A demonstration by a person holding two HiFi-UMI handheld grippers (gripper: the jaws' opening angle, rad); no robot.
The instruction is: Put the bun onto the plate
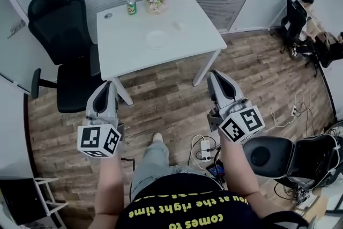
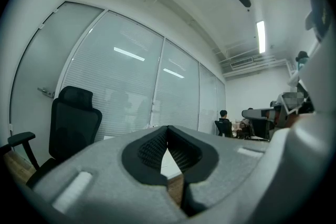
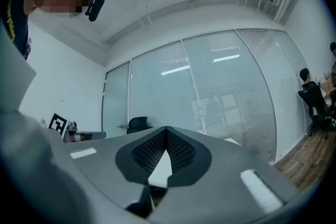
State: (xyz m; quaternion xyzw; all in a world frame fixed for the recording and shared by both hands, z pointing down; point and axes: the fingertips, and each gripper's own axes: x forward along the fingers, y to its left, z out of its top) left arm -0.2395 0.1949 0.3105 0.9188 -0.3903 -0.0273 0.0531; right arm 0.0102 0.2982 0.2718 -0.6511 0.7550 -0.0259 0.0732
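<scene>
White plate (image 1: 157, 39) lies near the bun (image 1: 179, 25) on the table (image 1: 123, 45).

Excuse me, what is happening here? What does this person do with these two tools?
A person stands on the wooden floor, back from a white table, with one tool in each hand. The left tongs and the right tongs are both shut and empty, and both point toward the table. On the table lie a plate and, apart from it, a small pale bun, not yet picked up.
</scene>
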